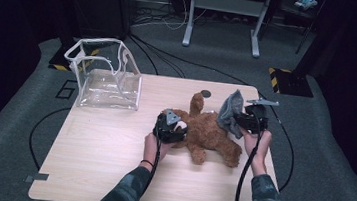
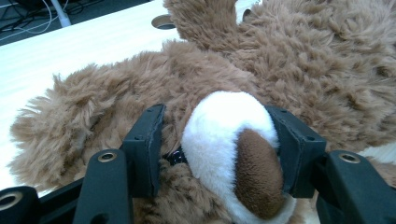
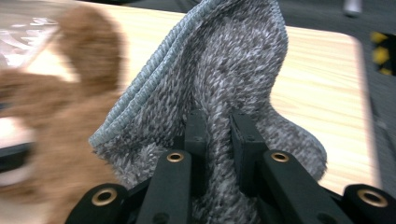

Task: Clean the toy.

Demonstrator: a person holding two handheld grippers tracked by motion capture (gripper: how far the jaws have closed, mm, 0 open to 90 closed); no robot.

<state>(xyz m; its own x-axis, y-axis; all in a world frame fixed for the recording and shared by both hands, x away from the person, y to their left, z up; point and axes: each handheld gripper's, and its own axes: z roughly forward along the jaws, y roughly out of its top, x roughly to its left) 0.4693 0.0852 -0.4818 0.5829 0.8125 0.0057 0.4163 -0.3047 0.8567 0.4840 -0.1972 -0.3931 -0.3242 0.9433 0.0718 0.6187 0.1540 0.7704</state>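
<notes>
High view, left to right. A clear, soft plastic bag with white piping [image 1: 103,75] stands open-topped at the far left corner of the pale wooden table [image 1: 96,147], well apart from your hands. Near the table's middle lies the brown plush teddy bear with a white muzzle [image 1: 208,134], sprawled flat with one limb pointing to the far edge, just short of a small round cable hole [image 1: 206,93] in the tabletop. Your left gripper [image 1: 176,127] rests at the bear's head; your right gripper [image 1: 237,118] is held just beside the bear's right flank, above the table.

Left gripper view. Your jaws stand on either side of the bear's white muzzle [image 2: 229,140] and brown nose [image 2: 259,175], pads pressed into the plush: you are grasping the bear by its snout while it lies on the table.

Right gripper view. Your jaws are clenched on a fold of a grey knitted cloth with a ribbed pale-blue hem [image 3: 233,70], which rises upright from the pads. The bear appears blurred at that view's left, just beside the cloth; whether they touch you cannot tell.
</notes>
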